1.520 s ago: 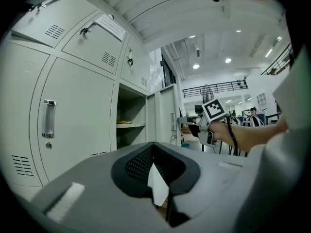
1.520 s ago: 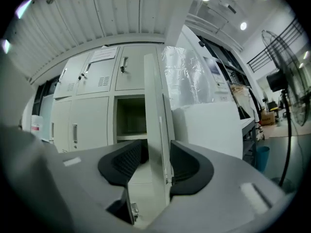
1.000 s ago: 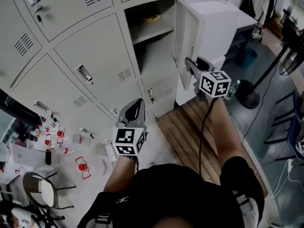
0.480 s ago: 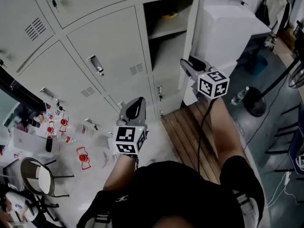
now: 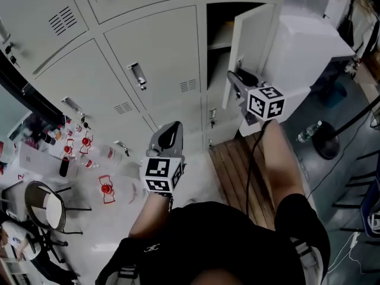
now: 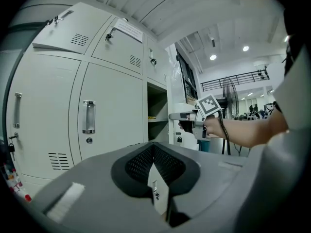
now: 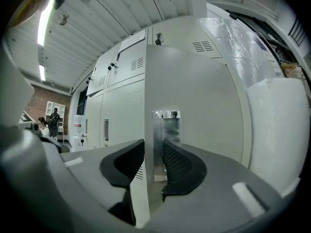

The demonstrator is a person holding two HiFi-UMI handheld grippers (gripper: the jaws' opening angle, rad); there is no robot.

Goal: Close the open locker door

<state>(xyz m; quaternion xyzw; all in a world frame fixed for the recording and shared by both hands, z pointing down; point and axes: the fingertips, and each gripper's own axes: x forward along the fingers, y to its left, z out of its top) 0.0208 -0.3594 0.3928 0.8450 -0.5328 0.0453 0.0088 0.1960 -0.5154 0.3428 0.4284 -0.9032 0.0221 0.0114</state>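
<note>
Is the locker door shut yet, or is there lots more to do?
Not shut yet. Done: the right gripper is at the free edge of the open locker door. In hand: its jaws are closing with that edge between them. Left to do: swing the door across the dark compartment until it sits flush. The left gripper hangs apart from the lockers, jaws together, holding nothing.

1. A wooden slatted board (image 5: 234,171) lies on the floor.
2. A large white box (image 5: 309,46) stands at the board's far end.
3. A plastic bottle (image 5: 310,131) sits on the grey floor to the board's right.
4. A round black stand base (image 5: 328,147) rests just beyond that bottle, farther right of the board.
5. A round-seated chair (image 5: 46,211) stands well to the board's left.
6. Small red-and-white things (image 5: 105,190) lie scattered between the chair and the board.
</note>
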